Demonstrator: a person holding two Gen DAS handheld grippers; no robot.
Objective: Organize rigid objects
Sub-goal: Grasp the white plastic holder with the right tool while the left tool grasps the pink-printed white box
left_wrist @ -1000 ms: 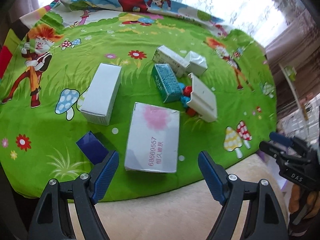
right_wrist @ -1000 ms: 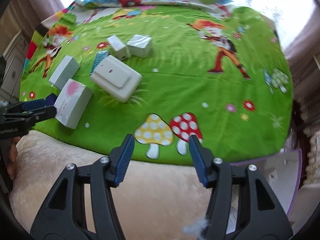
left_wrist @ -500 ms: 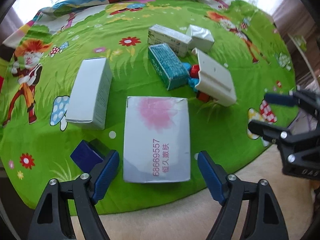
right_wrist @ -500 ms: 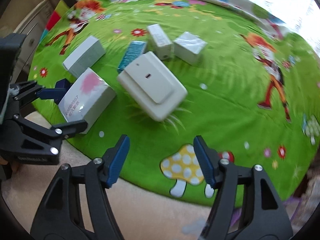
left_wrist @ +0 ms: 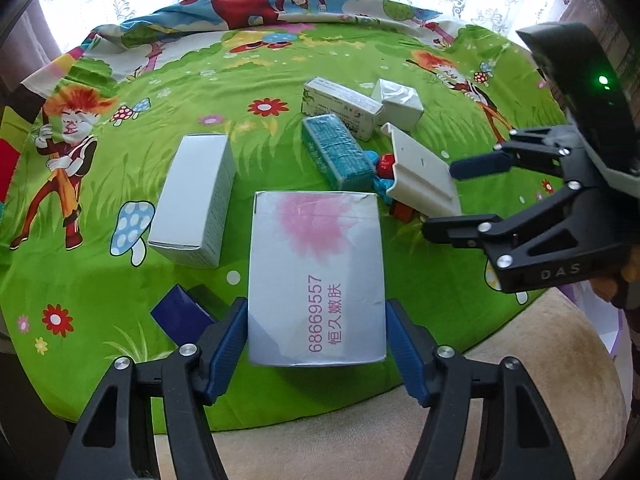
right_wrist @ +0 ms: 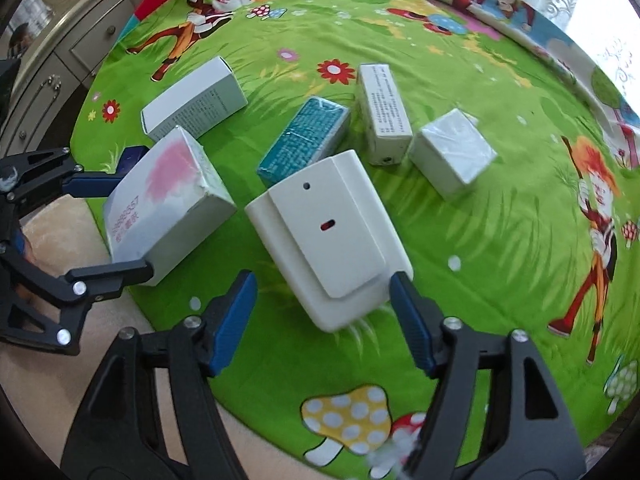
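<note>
Items on green cartoon cloth (left_wrist: 100,300), catalogued by position:

- Left gripper (left_wrist: 316,344): jaws wide, one blue pad on each side of the near end of the pink-print box (left_wrist: 316,276); pads at or just beside its sides, contact not certain; box lies flat near the cloth's front edge
- Right gripper (right_wrist: 320,316): jaws wide, straddling the near end of the cream case (right_wrist: 328,236); right pad at the case's corner, left pad apart from it
- Cream case: tilted, propped over red and blue toys (left_wrist: 382,174) seen in the left view, just right of the pink-print box
- Teal box (left_wrist: 336,152): between the case and the long white box (left_wrist: 192,196), its near end close to the pink-print box
- Printed carton (left_wrist: 340,104) and wrapped white box (left_wrist: 398,100): side by side behind the teal box
- Dark blue box (left_wrist: 180,316): just left of the left gripper's left pad
- Cabinet with drawers (right_wrist: 72,52): beyond the cloth's left edge, right view
</note>
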